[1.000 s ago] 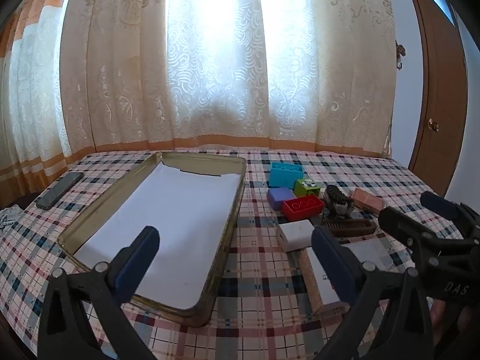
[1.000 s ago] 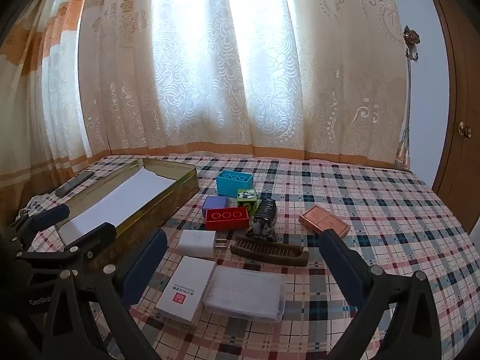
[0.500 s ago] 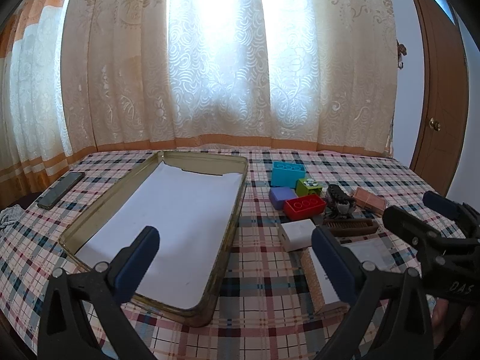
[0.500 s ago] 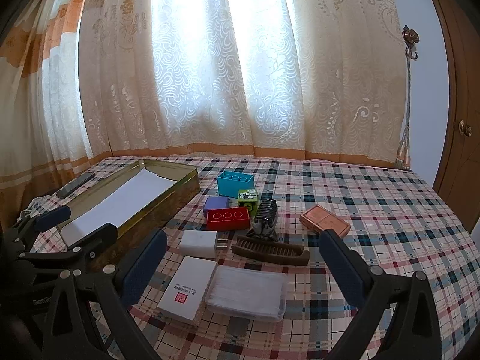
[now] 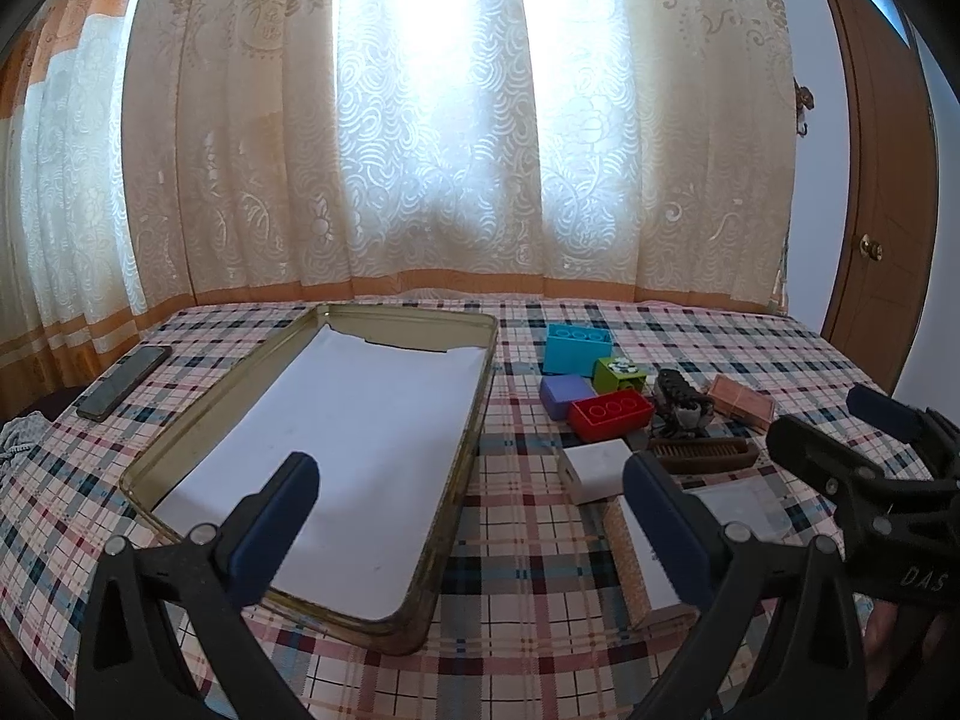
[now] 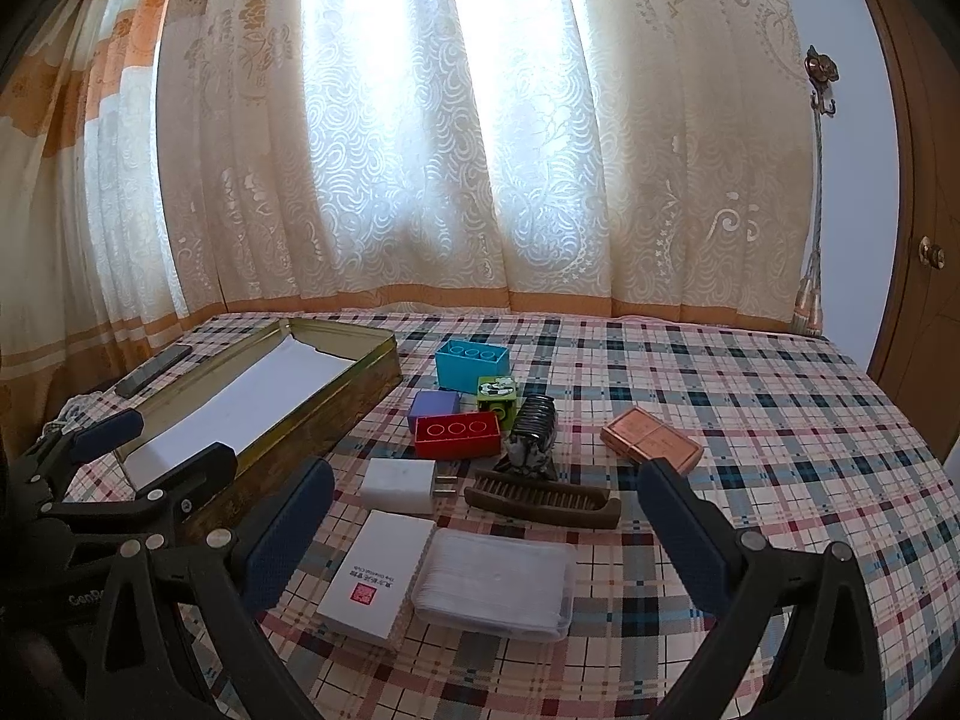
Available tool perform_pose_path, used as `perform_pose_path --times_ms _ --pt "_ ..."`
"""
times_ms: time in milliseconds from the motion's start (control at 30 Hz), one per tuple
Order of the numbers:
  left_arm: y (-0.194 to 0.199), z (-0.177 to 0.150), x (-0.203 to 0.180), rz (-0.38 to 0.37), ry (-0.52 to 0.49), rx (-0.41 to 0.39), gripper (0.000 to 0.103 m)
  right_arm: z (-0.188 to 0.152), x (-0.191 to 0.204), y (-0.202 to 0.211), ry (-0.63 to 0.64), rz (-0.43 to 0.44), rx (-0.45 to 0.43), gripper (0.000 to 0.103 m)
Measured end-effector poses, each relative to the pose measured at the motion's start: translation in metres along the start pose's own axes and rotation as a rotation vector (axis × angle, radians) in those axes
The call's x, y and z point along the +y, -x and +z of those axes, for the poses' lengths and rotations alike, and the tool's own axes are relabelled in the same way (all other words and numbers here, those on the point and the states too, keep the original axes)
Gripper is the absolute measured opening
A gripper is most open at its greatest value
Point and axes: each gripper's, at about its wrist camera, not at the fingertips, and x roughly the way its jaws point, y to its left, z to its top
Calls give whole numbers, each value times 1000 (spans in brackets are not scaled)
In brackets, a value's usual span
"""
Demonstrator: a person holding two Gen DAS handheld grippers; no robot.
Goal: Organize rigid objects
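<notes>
the left gripper (image 5: 468, 516) is hovering with its jaws spread wide and empty, low in the frame over the near end of the paper-lined metal tin (image 5: 384, 630). the right gripper (image 6: 486, 534) is likewise gaping, holding nothing, framing a white card box (image 6: 375, 576) and a clear plastic case (image 6: 495, 582) at lower centre. just above these are lying a wooden comb (image 6: 540, 501), a white charger (image 6: 399, 483), and a red brick (image 6: 457, 435) mid-frame on the plaid cloth (image 6: 750, 420).
</notes>
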Motion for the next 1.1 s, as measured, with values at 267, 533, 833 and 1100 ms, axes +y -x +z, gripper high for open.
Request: perform_pose_path --times_ms 267,533,833,1100 --pt "-1 1 1 5 -7 3 103 -1 -3 0 -8 3 2 102" --pt "-3 -2 -3 9 -21 10 103 -5 -7 0 -16 5 5 102" --pt "-10 -10 -18 -1 -50 46 103 -14 -25 -4 -49 -30 25 102" --pt "-19 -20 -55 -54 -125 92 103 -27 -60 -10 -121 -111 72 103"
